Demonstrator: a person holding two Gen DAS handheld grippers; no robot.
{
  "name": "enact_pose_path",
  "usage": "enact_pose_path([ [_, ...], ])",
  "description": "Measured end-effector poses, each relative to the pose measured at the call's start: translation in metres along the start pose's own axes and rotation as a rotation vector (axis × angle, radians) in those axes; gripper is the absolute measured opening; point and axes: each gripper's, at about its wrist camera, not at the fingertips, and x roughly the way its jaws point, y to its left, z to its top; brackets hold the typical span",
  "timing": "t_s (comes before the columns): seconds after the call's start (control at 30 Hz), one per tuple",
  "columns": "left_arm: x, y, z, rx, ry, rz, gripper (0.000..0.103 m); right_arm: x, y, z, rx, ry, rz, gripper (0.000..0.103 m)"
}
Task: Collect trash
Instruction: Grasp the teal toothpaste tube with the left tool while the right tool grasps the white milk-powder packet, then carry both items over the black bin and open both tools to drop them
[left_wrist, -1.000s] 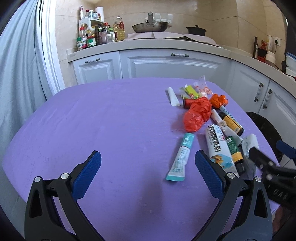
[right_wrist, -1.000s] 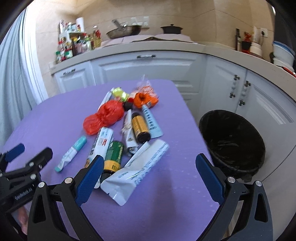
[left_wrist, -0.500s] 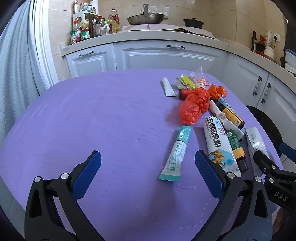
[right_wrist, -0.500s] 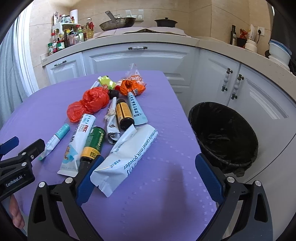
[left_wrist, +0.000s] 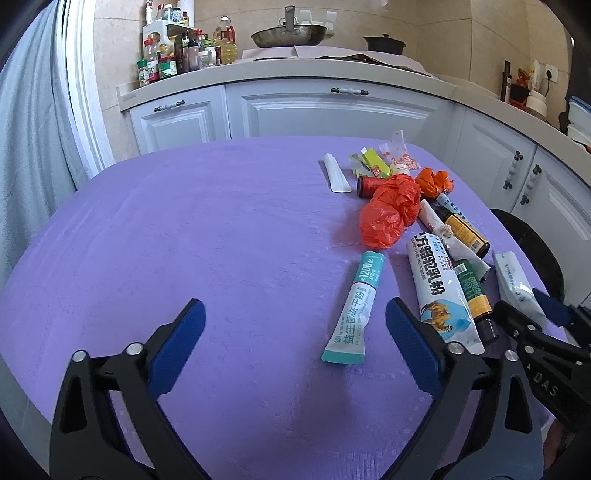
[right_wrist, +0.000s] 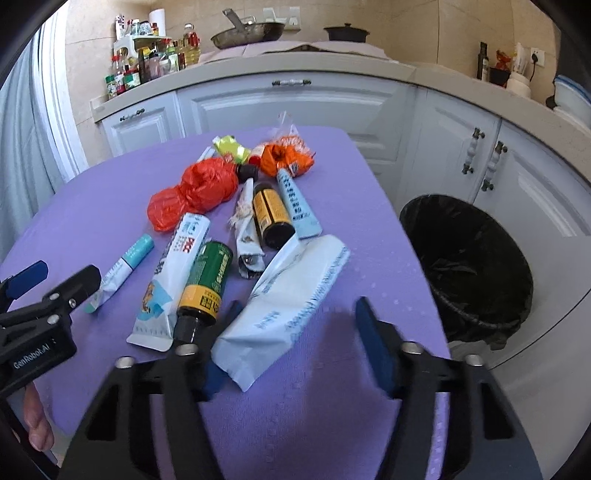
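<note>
- Right gripper: jaws spread but narrower than the left's, straddling the near end of the pale blue-white pouch; nothing clamped yet. Left blue pad is half hidden behind the pouch edge, so contact can't be confirmed; prob. just short of it.
- Left gripper: jaws wide apart, empty, low over the purple tablecloth, w/ the teal sachet lying between its pads toward the right one.
- Risk 1: pouch is flat, limp and slick-looking. A pinch on the thin corner could slip, or lift only one end so it drapes and drags neighbours.
- Risk 2: green bottle lies touching the pouch's left edge, right by the left finger. Closing may catch its cap or roll it toward the table edge.
- Risk 3: both grippers are close together; the right one shows at the edge of the left cam, so a clash is possible.
- Trash: one cluster on the table's right half, i.e. crumpled red bag, orange wrapper, amber bottle, long tubes and sachets, mostly touching or overlapping.
- Black-lined bin sits on the floor just beside the table's right edge, mouth open.
</note>
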Motion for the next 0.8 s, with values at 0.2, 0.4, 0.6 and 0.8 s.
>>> enact_pose_path([
  [0.2, 0.007, -0.005, -0.001, 0.011, 0.031, -0.046, 0.078, -0.004, -0.006, 0.0, 0.012, -0.016, -0.006, 0.036],
  [0.4, 0.017, -0.011, -0.002, 0.02, 0.076, -0.075, 0.065, -0.005, -0.014, -0.001, 0.018, -0.02, -0.01, 0.031],
  [0.6, 0.02, -0.016, -0.005, 0.048, 0.078, -0.078, 0.047, -0.007, -0.018, -0.002, 0.013, -0.035, -0.008, 0.03],
  [0.8, 0.017, -0.025, -0.006, 0.091, 0.054, -0.081, 0.019, -0.008, -0.021, -0.003, 0.015, -0.042, 0.002, 0.029],
])
